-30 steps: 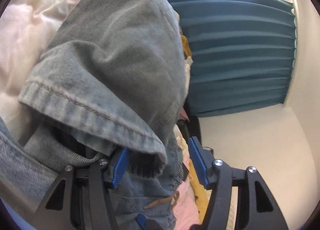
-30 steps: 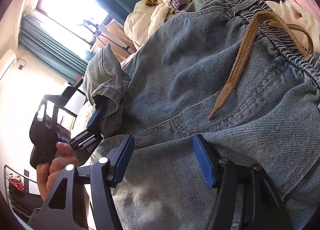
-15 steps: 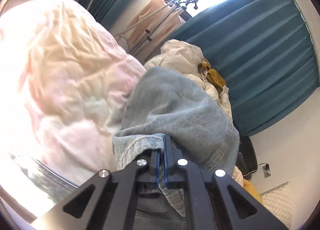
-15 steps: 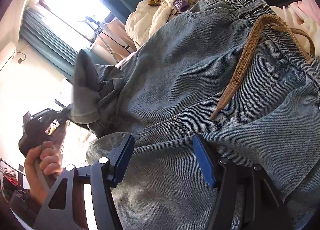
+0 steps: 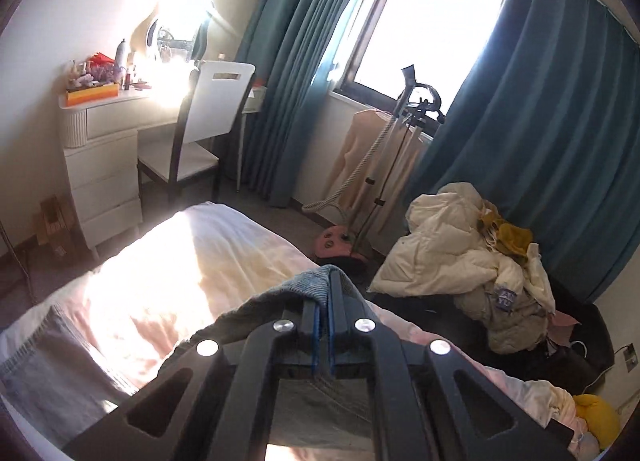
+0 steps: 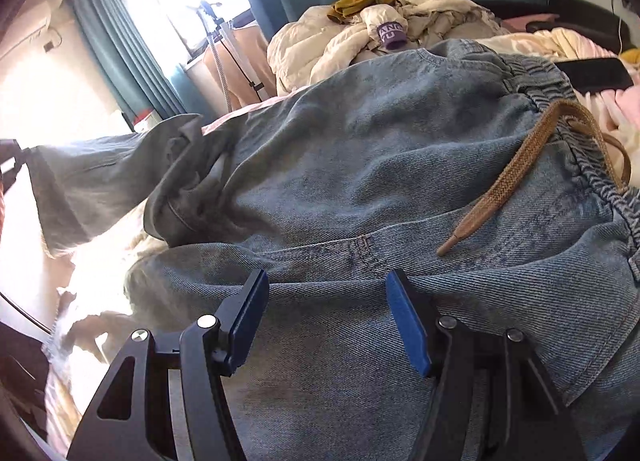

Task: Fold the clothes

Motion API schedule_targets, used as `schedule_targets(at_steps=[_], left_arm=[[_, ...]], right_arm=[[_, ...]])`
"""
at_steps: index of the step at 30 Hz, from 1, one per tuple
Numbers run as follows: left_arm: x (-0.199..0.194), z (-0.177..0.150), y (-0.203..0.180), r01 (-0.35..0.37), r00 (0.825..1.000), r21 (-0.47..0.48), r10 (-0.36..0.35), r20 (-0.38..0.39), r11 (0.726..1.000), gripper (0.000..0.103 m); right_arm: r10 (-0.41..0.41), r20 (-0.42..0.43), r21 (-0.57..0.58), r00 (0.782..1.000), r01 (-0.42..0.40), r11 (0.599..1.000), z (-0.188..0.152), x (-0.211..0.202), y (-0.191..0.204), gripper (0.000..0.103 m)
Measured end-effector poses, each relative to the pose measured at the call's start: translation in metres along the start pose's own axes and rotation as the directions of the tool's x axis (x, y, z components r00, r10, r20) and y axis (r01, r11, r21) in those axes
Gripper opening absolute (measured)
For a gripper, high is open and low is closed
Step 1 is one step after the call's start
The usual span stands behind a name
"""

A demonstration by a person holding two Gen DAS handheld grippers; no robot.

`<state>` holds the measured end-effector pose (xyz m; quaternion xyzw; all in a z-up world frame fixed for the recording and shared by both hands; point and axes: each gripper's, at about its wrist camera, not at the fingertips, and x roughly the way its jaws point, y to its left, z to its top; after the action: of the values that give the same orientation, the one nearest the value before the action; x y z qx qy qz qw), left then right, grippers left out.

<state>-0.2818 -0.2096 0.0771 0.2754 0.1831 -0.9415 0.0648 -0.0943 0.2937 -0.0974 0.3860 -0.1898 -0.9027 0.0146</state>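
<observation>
Right gripper (image 6: 328,313): jaws apart, hovering low over the denim shorts (image 6: 360,165), which lie spread on the bed (image 5: 192,261); brown drawstring (image 6: 516,177) trails from the elastic waistband. Left gripper (image 5: 324,297): jaws together, clamped on a fold of the shorts' leg hem, lifted above the bed. Beyond: cream jacket pile (image 5: 448,253), garment steamer (image 5: 408,129), teal curtains (image 5: 540,101), white chair (image 5: 208,117).

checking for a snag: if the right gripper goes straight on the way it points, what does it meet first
Most likely the denim shorts. The right gripper is open, its pads straddling a fold of them, so it would press into that cloth almost at once; exact depth is unclear.
</observation>
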Motion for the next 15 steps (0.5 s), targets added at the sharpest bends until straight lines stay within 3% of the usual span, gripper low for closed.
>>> schedule_targets(at_steps=[9, 15], left_arm=[[0.043, 0.074, 0.066, -0.178, 0.984, 0.042, 0.179, -0.006, 0.983, 0.002], [0.079, 0.101, 0.132, -0.214, 0.977, 0.047, 0.214, 0.007, 0.976, 0.002]], right_arm=[[-0.035, 0.046, -0.112, 0.998, 0.04, 0.993, -0.003, 0.014, 0.029, 0.061], [-0.034, 0.04, -0.217, 0.999, 0.042, 0.975, -0.008, 0.032, 0.056, 0.061]])
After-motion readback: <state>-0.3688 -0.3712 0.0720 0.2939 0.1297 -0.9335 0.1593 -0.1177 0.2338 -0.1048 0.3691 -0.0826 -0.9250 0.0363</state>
